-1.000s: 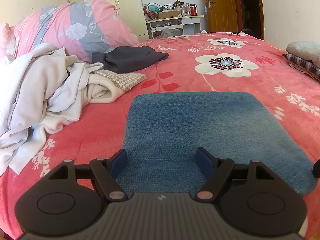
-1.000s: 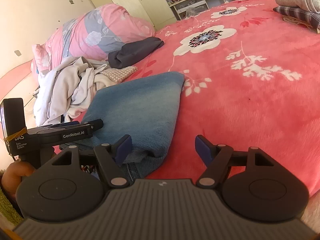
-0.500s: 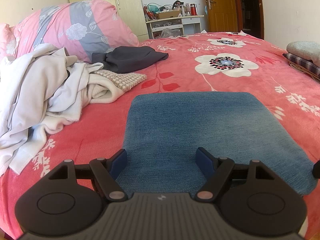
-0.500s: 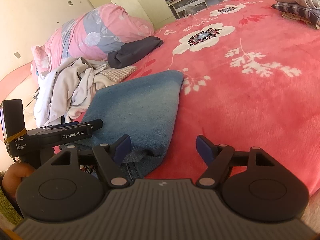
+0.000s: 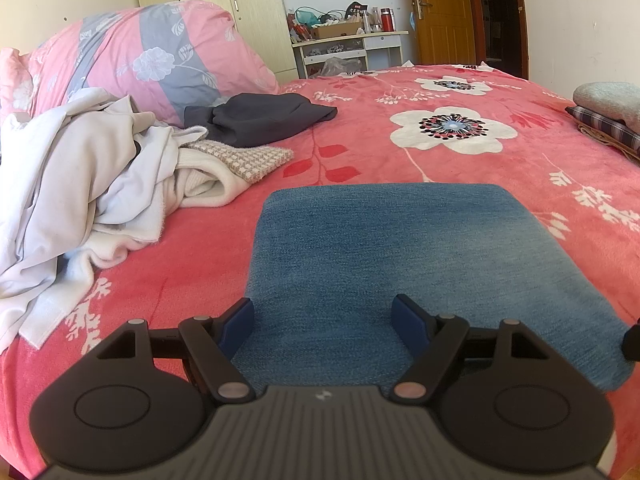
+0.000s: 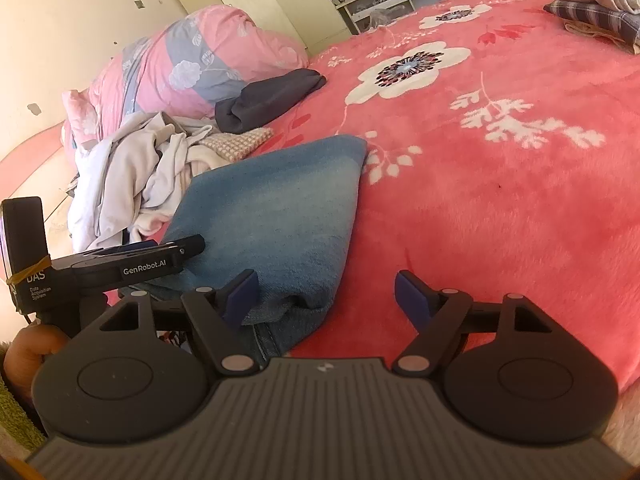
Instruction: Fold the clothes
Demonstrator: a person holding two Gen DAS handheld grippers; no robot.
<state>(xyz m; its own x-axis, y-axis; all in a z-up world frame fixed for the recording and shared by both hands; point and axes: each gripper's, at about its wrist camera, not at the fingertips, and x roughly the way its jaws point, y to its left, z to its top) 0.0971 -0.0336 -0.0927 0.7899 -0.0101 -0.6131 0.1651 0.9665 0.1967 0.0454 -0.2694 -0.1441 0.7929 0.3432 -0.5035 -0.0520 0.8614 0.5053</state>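
Blue folded denim garment (image 5: pixel 404 264) lies flat on the red floral fleece bedspread (image 5: pixel 500 168), near edge. Left gripper (image 5: pixel 323 322) released, pads spread over the denim, not pressing. Right gripper (image 6: pixel 325 294) jaws opening, wide, denim corner at its left pad, nothing gripped. Further back: pale crumpled clothes pile (image 5: pixel 80 184), dark grey garment (image 5: pixel 260 118), pink-grey floral duvet bundle (image 5: pixel 152 52).

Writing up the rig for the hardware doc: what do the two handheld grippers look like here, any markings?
Both match: black linkage arms with silvery pivot pins, blue finger pads, round black side housings and a ribbed grey top plate. The left gripper, seen side-on from the right wrist, carries white "GenRobot.AI" and "DAS" lettering and a black upright block bound with a yellowish band. The right gripper shows a small white logo.
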